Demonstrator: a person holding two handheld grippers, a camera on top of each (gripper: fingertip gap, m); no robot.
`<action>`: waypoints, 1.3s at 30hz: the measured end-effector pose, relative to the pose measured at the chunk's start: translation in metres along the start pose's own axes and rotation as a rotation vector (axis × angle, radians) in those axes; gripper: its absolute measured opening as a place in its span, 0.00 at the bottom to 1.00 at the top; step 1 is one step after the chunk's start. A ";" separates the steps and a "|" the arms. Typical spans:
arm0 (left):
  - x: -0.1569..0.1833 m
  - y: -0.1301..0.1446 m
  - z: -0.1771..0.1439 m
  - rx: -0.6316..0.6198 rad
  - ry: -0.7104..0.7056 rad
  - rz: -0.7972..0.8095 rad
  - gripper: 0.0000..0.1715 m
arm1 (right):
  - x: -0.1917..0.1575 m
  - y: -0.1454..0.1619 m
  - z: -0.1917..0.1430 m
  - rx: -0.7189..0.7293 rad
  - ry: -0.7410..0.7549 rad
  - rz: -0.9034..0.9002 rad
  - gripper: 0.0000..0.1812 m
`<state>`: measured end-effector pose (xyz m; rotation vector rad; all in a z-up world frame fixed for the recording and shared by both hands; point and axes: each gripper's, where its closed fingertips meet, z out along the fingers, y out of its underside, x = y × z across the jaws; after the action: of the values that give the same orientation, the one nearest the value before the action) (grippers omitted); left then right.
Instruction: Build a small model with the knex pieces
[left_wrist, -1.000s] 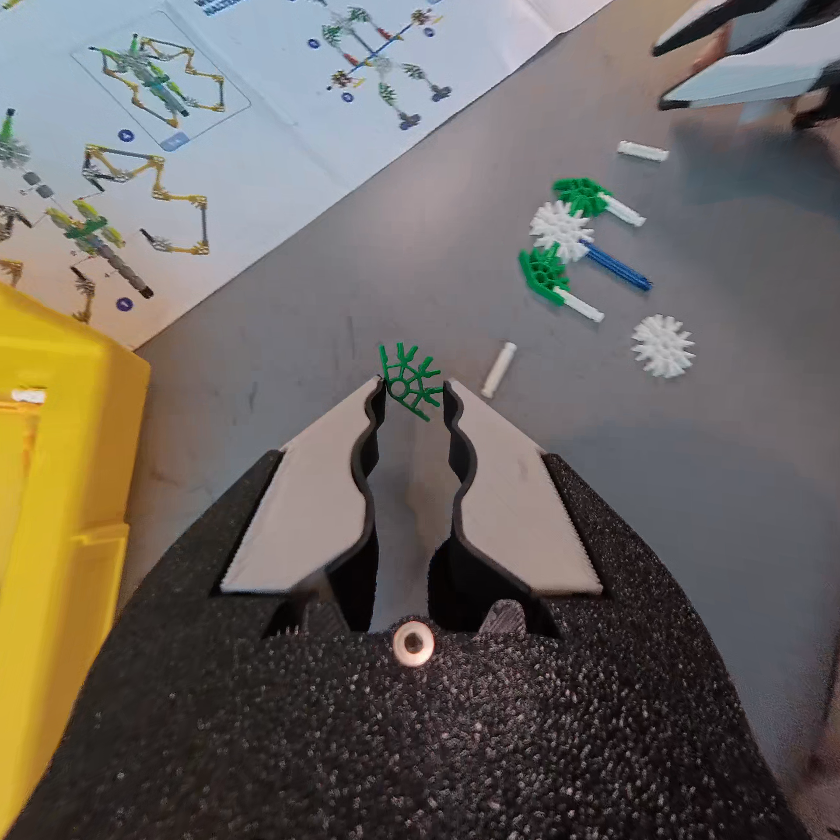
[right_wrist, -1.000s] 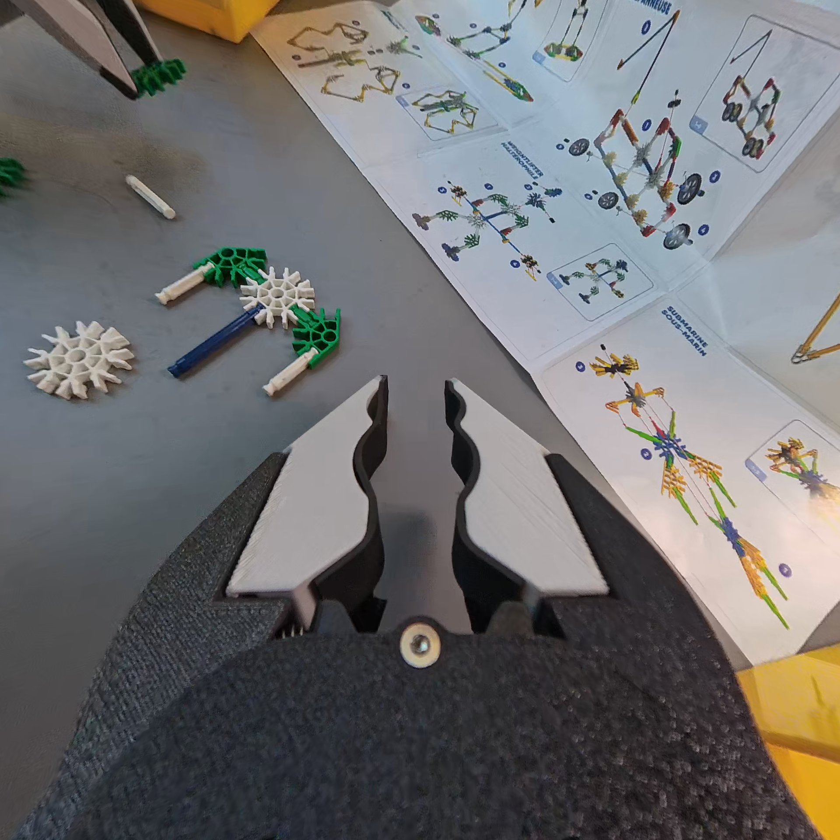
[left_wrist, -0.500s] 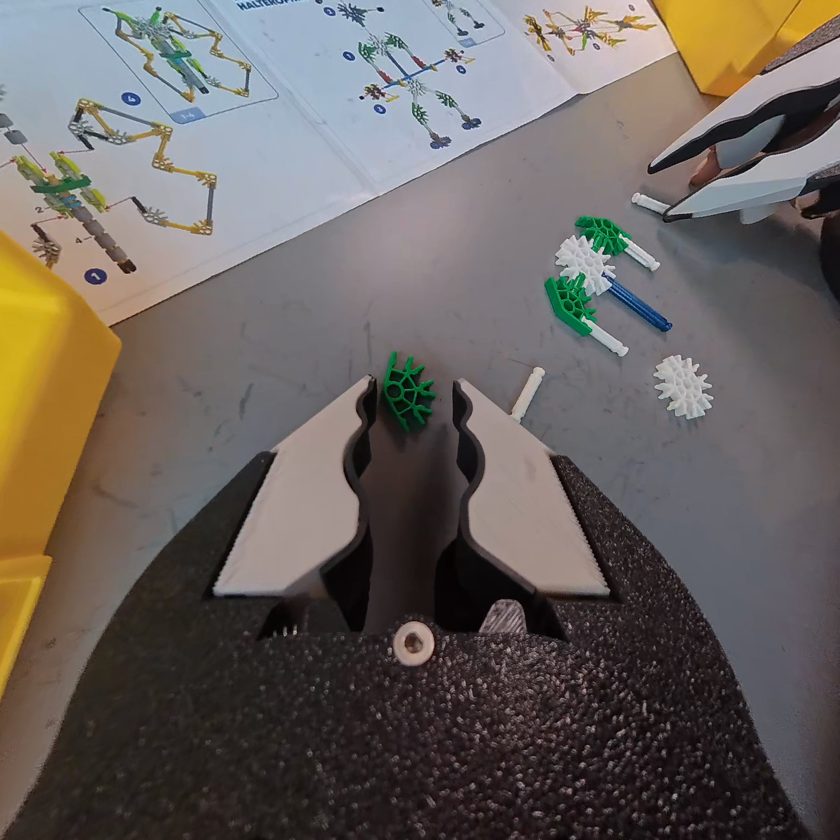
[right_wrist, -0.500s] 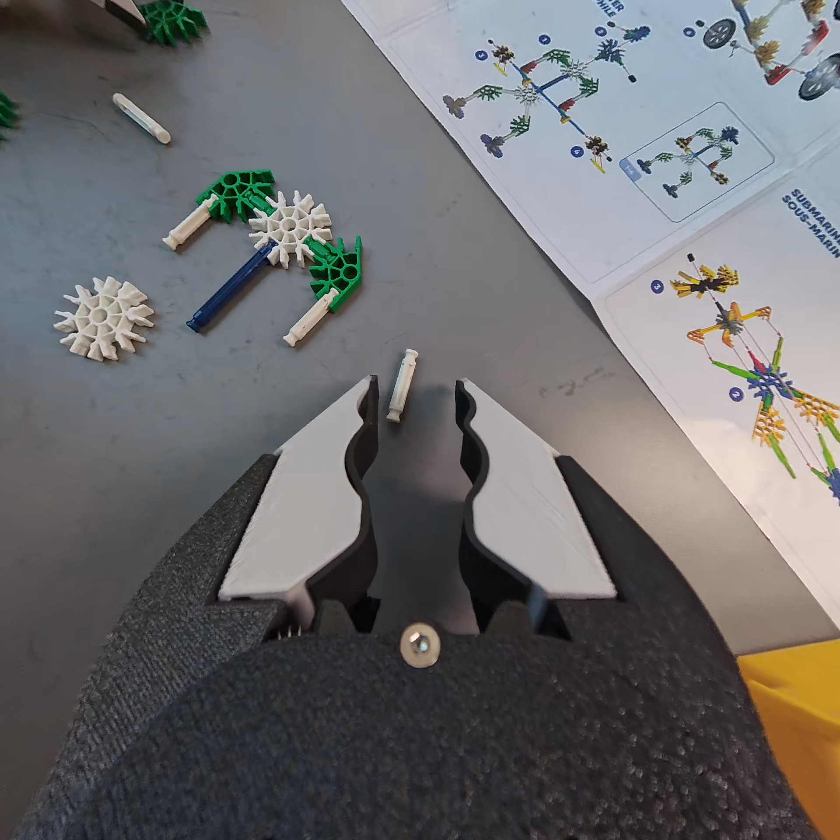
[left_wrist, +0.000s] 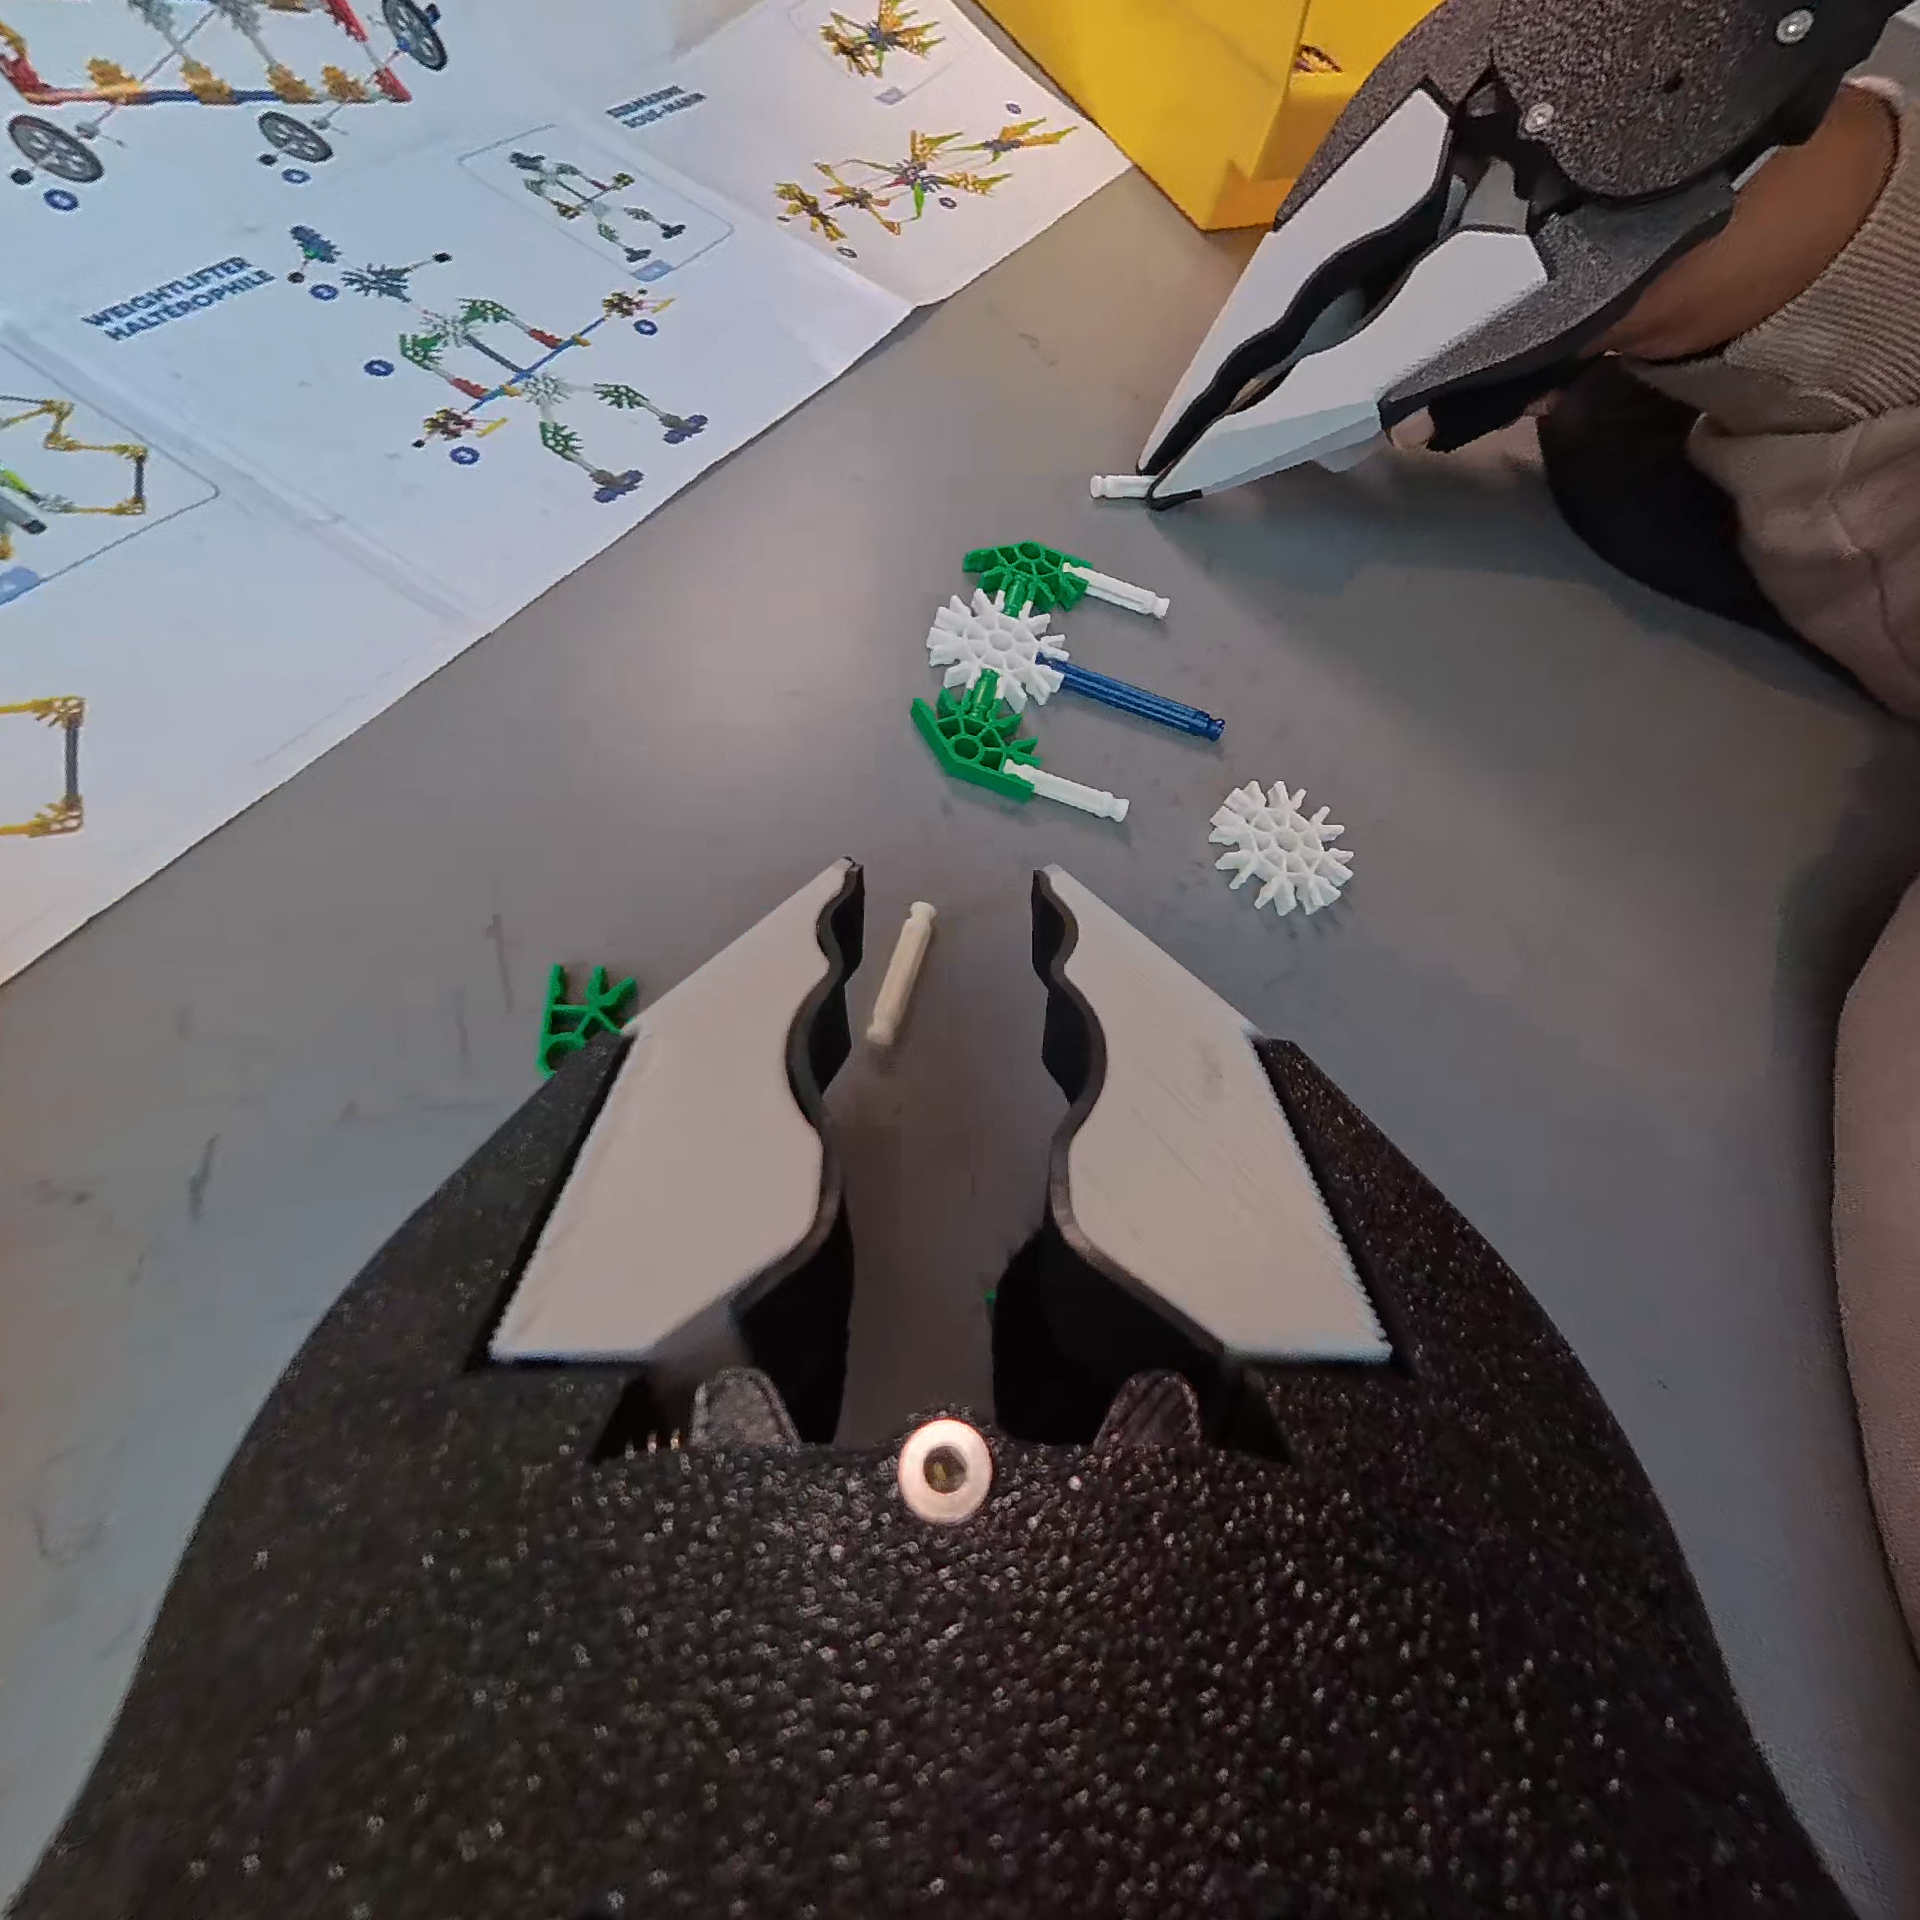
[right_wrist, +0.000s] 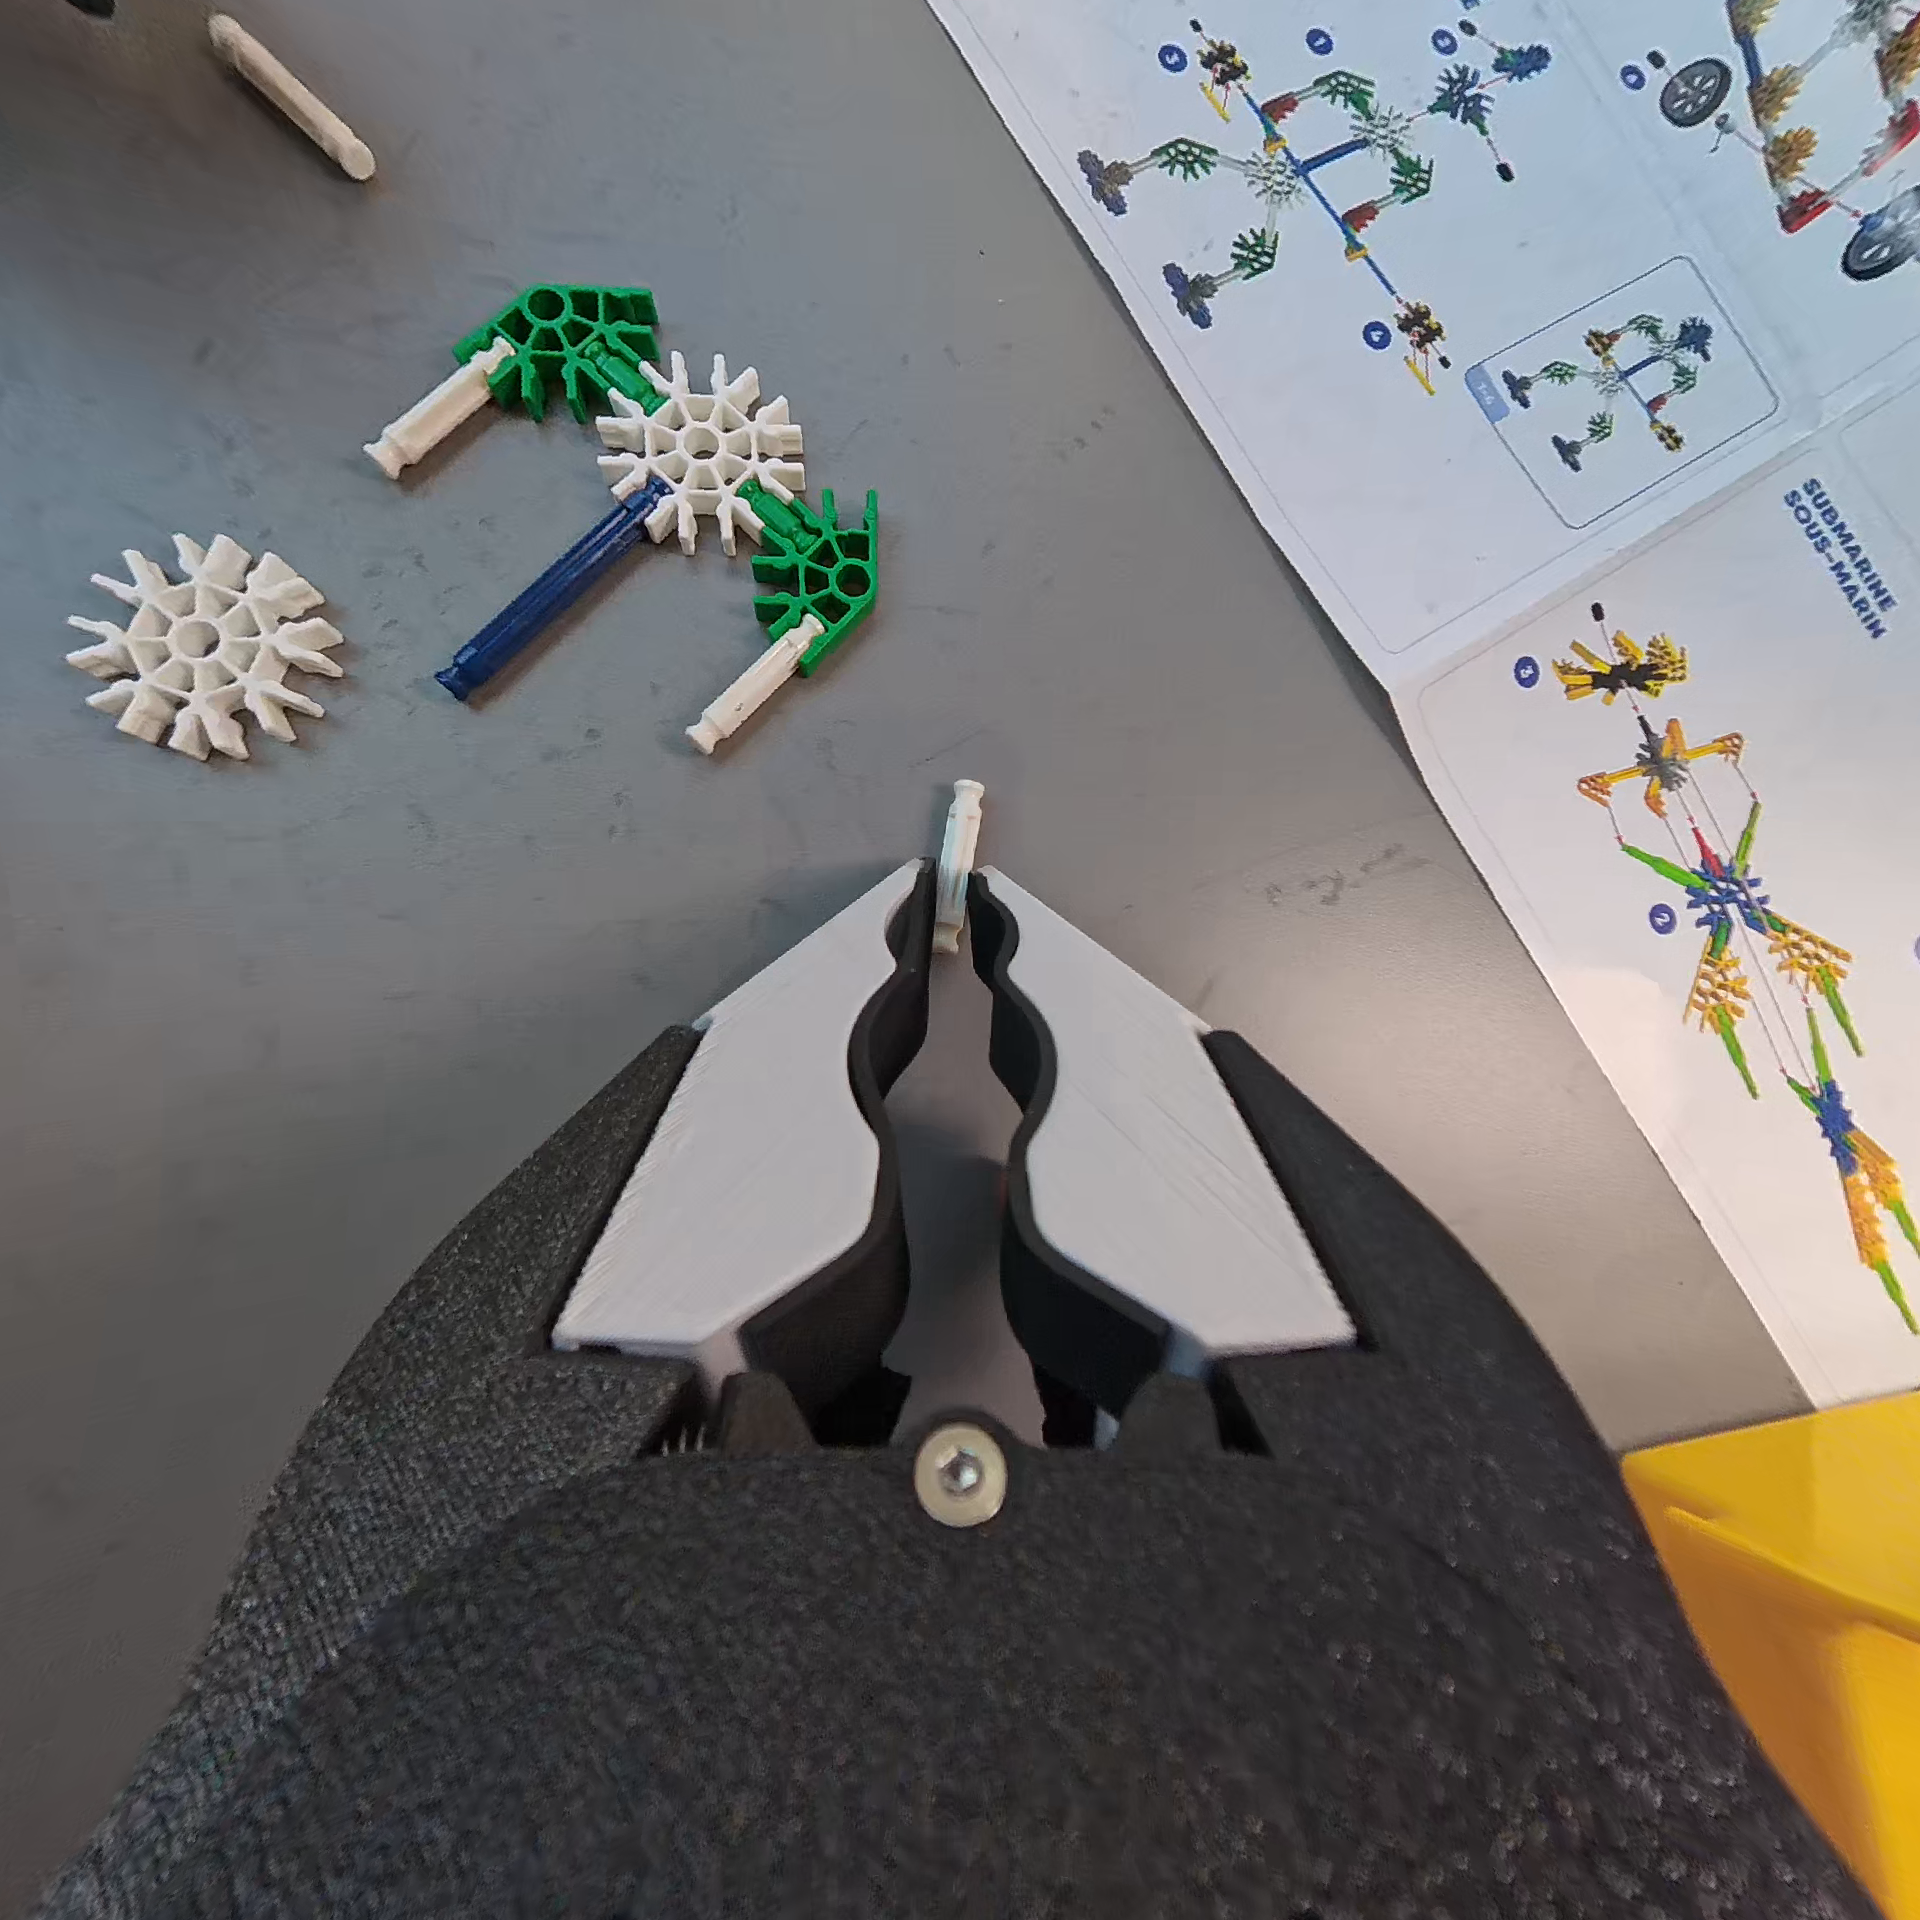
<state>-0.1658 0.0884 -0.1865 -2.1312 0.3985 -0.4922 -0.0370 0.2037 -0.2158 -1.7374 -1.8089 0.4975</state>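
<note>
My left gripper (left_wrist: 945, 869) is open and low over the grey table. A short white rod (left_wrist: 902, 982) lies loose between its fingers. A green fan-shaped connector (left_wrist: 582, 1018) lies just left of the left finger, partly hidden by it. My right gripper (right_wrist: 951, 875) is shut on another short white rod (right_wrist: 961, 821) at table level; this also shows in the left wrist view (left_wrist: 1117, 486). An assembly (right_wrist: 696, 447) of two green connectors, a white snowflake connector, a blue rod and two white rods lies ahead of both grippers.
A loose white snowflake connector (right_wrist: 203, 644) lies beside the assembly. A folded instruction sheet (right_wrist: 1558, 416) covers the table to the right of my right gripper. A yellow bin (right_wrist: 1818, 1621) stands at its lower right. A person's sleeve (left_wrist: 1818, 499) is behind the right gripper. Some 20 cm of space lies between my two pairs of fingers. The right gripper is farther from the green fan-shaped connector (left_wrist: 582, 1018), some 25 cm, than the left, some 6 cm.
My left gripper has moved right, leaving the green connector on the table, and now straddles a white rod. My right gripper has come down and shut on the other white rod.
</note>
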 end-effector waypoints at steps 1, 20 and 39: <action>0.003 0.001 0.003 -0.006 -0.003 0.019 0.18 | -0.002 0.000 -0.001 -0.006 -0.007 -0.002 0.02; 0.016 0.001 0.065 -0.324 0.037 0.293 0.23 | -0.016 0.008 -0.010 -0.098 -0.001 -0.022 0.02; 0.007 -0.014 0.027 -0.188 0.076 0.268 0.22 | -0.092 -0.034 -0.019 0.183 -0.301 -0.314 0.22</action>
<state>-0.1449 0.1117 -0.1877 -2.1986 0.7878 -0.3936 -0.0525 0.1072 -0.1931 -1.2773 -2.1215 0.7950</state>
